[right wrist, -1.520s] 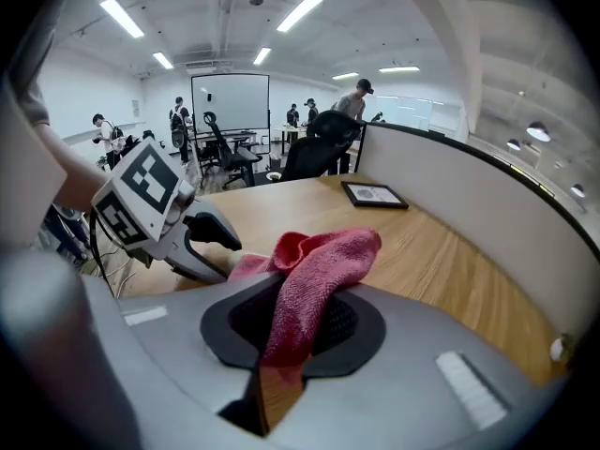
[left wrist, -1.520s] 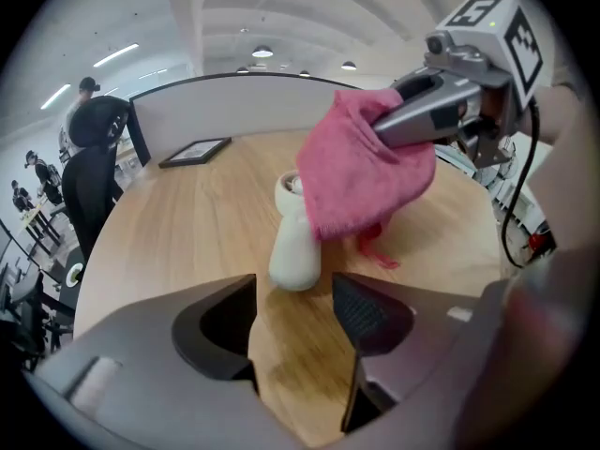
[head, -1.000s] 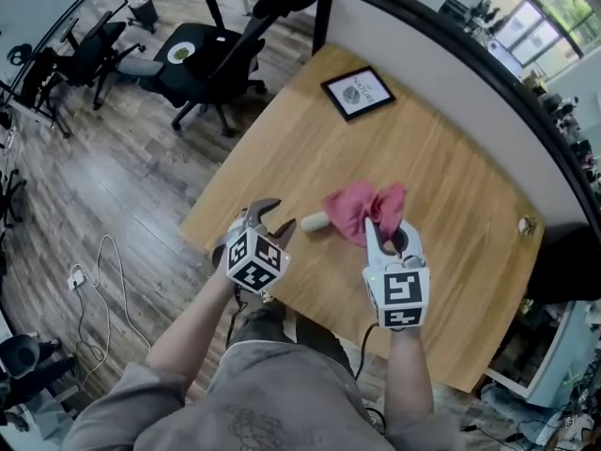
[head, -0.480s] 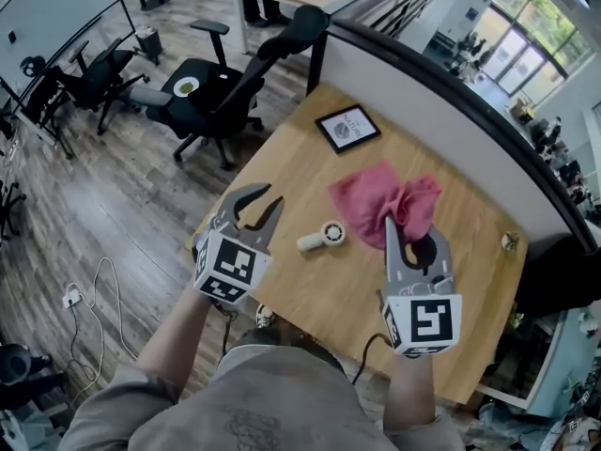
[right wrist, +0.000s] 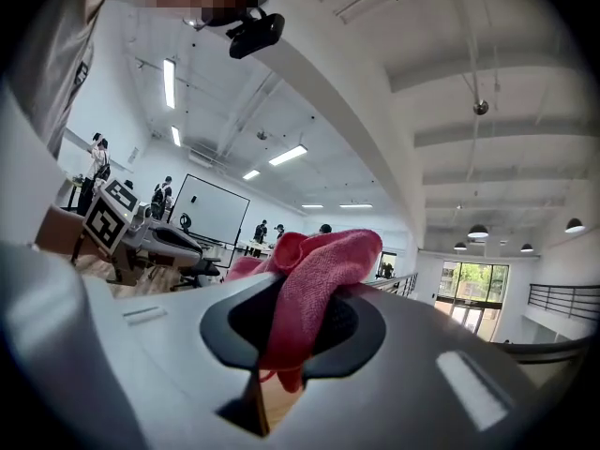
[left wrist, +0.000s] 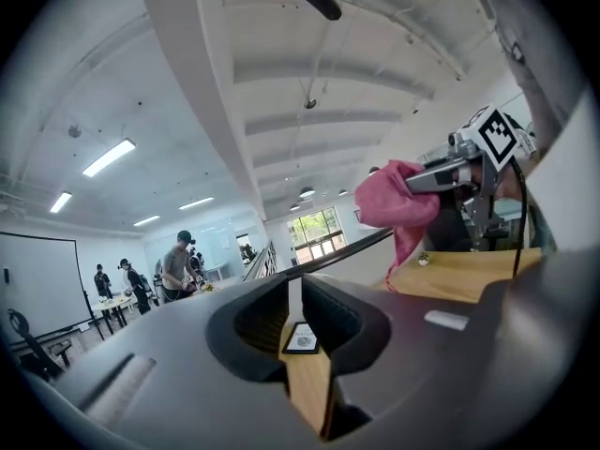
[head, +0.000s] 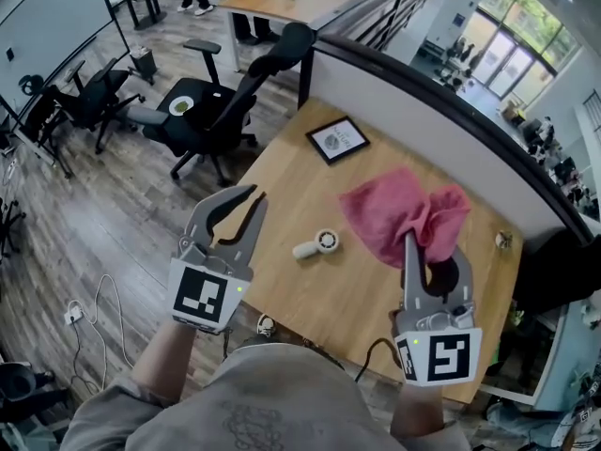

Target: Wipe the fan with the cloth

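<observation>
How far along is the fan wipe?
Done: the pink cloth is off the wooden table, clamped in the right tongs. In hand: the left tongs are closing with nothing between them. Left: the small white fan lies on the table, untouched, so steadying it and wiping it both remain.

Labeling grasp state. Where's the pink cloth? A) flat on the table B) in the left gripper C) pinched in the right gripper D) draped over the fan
C: the right gripper is clamped on the pink cloth; the fan lies uncovered on the table.
</observation>
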A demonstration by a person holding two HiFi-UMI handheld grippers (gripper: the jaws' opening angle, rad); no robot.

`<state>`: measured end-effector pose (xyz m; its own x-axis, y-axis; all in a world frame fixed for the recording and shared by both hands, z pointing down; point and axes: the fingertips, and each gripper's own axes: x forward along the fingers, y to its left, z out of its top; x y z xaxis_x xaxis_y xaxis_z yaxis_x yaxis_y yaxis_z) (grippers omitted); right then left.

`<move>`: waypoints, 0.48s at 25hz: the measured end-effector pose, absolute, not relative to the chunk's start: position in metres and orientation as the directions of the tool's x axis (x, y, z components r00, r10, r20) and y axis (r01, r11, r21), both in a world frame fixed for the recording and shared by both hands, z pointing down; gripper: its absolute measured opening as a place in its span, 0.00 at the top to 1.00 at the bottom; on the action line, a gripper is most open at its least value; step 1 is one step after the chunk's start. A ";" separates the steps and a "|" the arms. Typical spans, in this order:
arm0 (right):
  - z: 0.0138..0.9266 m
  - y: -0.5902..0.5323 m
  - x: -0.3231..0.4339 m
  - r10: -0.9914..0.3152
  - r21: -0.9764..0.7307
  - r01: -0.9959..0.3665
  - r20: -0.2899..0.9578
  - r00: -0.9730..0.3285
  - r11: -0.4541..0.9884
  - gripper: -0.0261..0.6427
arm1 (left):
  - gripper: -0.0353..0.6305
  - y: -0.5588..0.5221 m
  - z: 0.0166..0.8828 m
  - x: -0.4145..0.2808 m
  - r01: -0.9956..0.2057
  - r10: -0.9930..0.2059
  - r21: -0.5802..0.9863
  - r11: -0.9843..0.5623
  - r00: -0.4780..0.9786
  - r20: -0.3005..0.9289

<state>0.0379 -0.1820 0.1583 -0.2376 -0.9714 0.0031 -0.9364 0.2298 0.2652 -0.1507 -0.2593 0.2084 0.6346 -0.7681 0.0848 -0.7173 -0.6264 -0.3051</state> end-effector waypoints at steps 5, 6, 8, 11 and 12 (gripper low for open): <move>0.158 -0.166 0.053 -0.976 0.212 -0.954 -0.011 -0.218 0.211 0.87 | 0.91 -0.249 0.206 -0.156 -0.744 -0.768 -0.203 -0.637 0.635 0.084; 0.160 -0.165 0.055 -0.976 0.201 -0.957 -0.011 -0.216 0.210 0.87 | 0.92 -0.247 0.207 -0.156 -0.739 -0.758 -0.175 -0.651 0.646 0.089; 0.165 -0.162 0.059 -0.977 0.188 -0.960 -0.014 -0.214 0.208 0.88 | 0.92 -0.245 0.212 -0.154 -0.724 -0.735 -0.128 -0.678 0.671 0.098; 0.178 -0.159 0.066 -0.978 0.161 -0.966 0.002 -0.206 0.204 0.88 | 0.93 -0.245 0.219 -0.149 -0.713 -0.725 -0.129 -0.689 0.680 0.109; 0.183 -0.159 0.069 -0.979 0.143 -0.969 0.015 -0.204 0.204 0.88 | 0.94 -0.246 0.221 -0.147 -0.712 -0.725 -0.138 -0.689 0.680 0.111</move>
